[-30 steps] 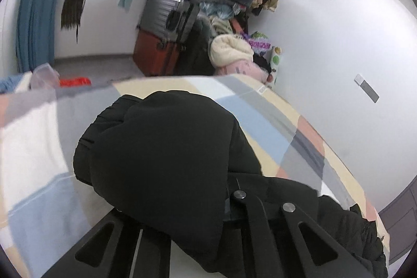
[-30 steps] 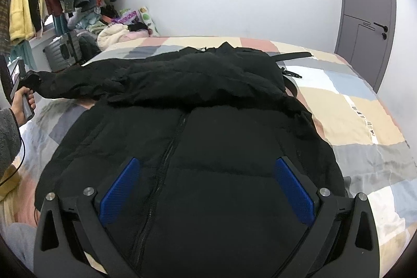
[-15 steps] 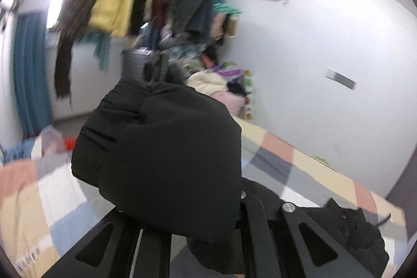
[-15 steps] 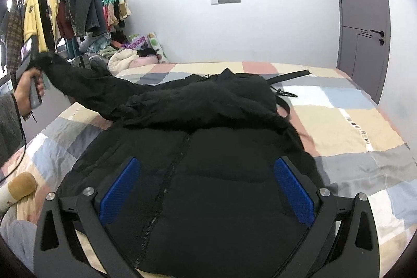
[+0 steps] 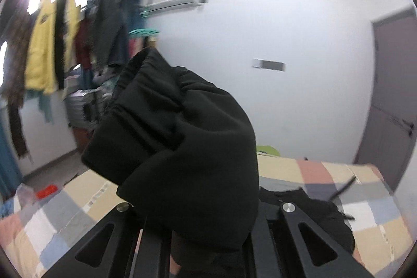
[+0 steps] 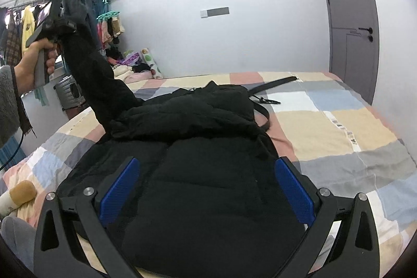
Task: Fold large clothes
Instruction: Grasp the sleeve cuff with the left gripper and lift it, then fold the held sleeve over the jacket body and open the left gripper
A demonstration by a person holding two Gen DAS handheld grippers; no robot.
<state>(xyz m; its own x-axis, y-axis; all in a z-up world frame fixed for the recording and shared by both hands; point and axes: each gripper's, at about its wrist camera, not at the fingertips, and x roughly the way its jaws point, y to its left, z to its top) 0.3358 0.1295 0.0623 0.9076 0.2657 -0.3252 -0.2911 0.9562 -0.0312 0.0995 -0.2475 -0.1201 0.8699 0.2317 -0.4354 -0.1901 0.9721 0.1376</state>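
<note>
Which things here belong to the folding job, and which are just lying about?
Job:
black puffer jacket
its sleeve, held up by the left tongs
right tongs, open over the jacket

Lying about:
black belt
silver suitcase
hanging yellow garment

one black jacket (image 6: 198, 173), one bed (image 6: 338, 127), two grippers: left gripper (image 6: 56, 25), right gripper (image 6: 206, 189)

My left gripper (image 6: 61, 25) is raised high, jaws clamped on the black sleeve (image 5: 182, 137); my right gripper (image 6: 206, 189) hovers low, jaws spread wide.
</note>
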